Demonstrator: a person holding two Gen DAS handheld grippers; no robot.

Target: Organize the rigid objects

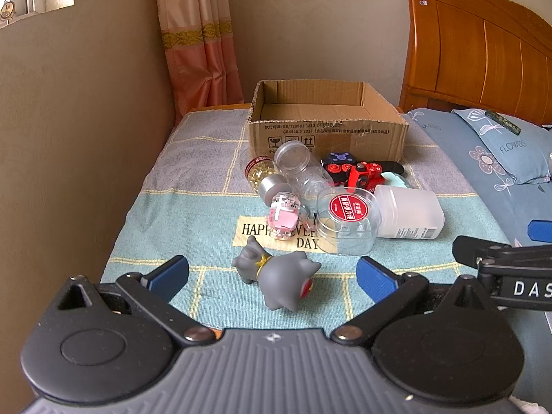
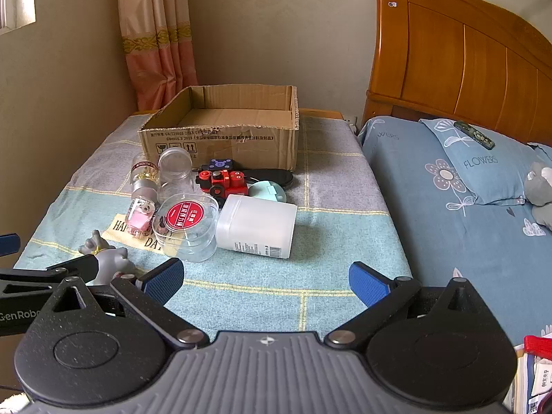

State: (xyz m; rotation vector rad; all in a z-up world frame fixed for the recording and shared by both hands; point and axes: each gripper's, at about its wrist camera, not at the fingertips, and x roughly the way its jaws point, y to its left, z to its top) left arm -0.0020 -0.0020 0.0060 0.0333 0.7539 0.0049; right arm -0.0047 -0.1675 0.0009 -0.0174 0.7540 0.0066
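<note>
— What's in front of you, biggest first?

— The wooden headboard point(image 2: 465, 55) far right, then the table point(image 1: 165, 179) under its checked cloth. At its far end sits the open cardboard box point(image 1: 324, 127). Near the box lies a heap: a frosted white jar point(image 1: 408, 212) on its side at the right, a clear tub with a red label point(image 1: 346, 219) touching it, a clear bottle point(image 1: 303, 169) and a red toy car point(image 1: 365, 172).

— And your claws?

— My left gripper point(image 1: 272, 276) is spread wide, holding nothing; the grey cat figure point(image 1: 276, 276) lies on its side between my fingers, untouched. My right gripper point(image 2: 265, 281) is likewise spread wide over bare cloth, near the white jar.
</note>
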